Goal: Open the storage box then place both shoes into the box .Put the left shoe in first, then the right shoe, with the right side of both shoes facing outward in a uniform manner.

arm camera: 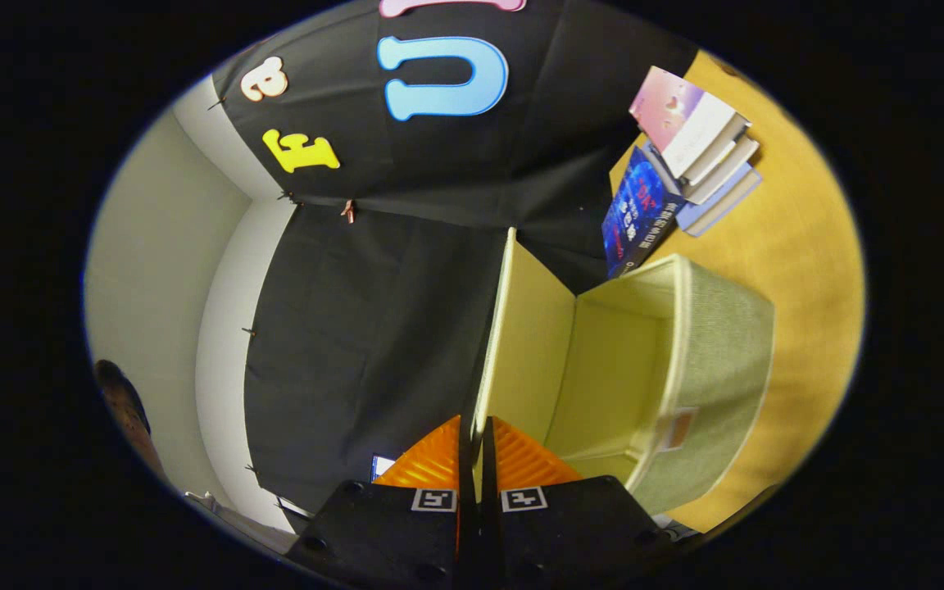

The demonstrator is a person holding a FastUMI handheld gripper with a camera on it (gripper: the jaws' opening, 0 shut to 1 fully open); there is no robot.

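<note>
— So, how do the jaws of the gripper (472, 430) stand?
— Pinched closed on the thin edge of the pale green fabric storage box's (710, 360) raised lid (525, 344).
— And that box?
— Just ahead, open, on the yellow wooden tabletop (800, 246); a stack of books (685, 156) lies beyond.

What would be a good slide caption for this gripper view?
Gripper pinching the raised pale lid of an open green fabric storage box on a yellow wooden table, stacked books beyond.
</note>
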